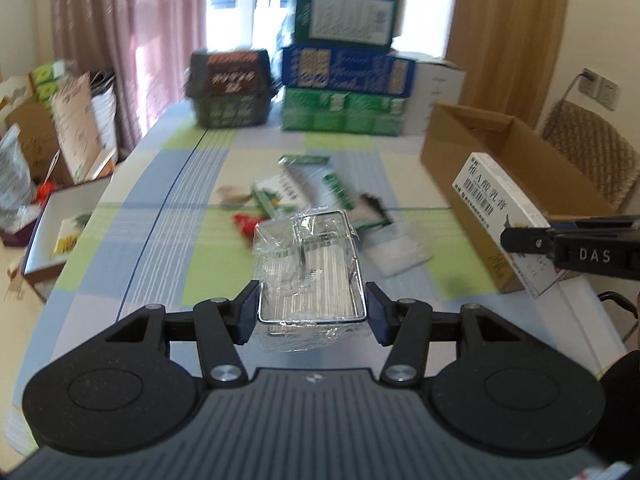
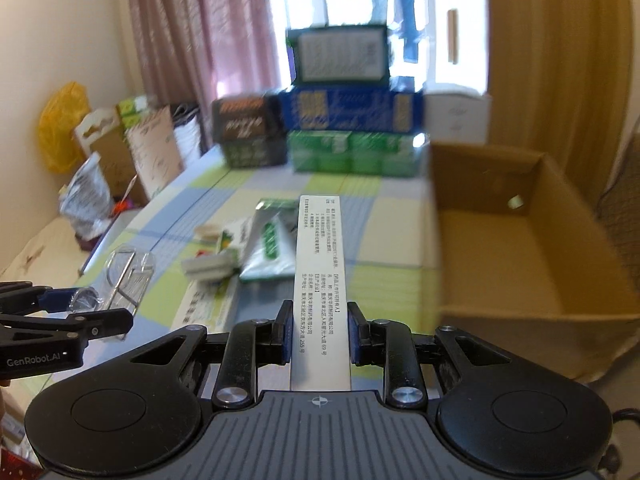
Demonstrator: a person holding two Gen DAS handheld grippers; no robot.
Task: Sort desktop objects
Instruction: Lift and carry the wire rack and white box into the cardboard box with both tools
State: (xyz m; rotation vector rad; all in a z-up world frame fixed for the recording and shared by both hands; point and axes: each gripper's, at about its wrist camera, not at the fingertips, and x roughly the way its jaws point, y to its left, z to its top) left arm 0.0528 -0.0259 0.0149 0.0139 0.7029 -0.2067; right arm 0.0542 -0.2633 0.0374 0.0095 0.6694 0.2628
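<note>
My left gripper (image 1: 311, 312) is shut on a small wire basket wrapped in clear plastic (image 1: 310, 268), held above the table. The same wire basket (image 2: 128, 276) and the left gripper (image 2: 80, 312) show at the left of the right wrist view. My right gripper (image 2: 319, 332) is shut on a flat white medicine box (image 2: 319, 272) printed with text, held edge-up. That medicine box (image 1: 500, 204) appears at the right of the left wrist view, in front of the cardboard box (image 1: 520, 160). Loose packets (image 1: 304, 192) lie in a heap mid-table.
The open brown cardboard box (image 2: 520, 240) stands on the table's right side. Stacked green and blue cartons (image 1: 344, 80) and a dark basket (image 1: 232, 88) line the far edge. A checked tablecloth (image 1: 160, 220) covers the table. Bags and boxes crowd the floor at left; a wicker chair (image 1: 592, 152) stands at right.
</note>
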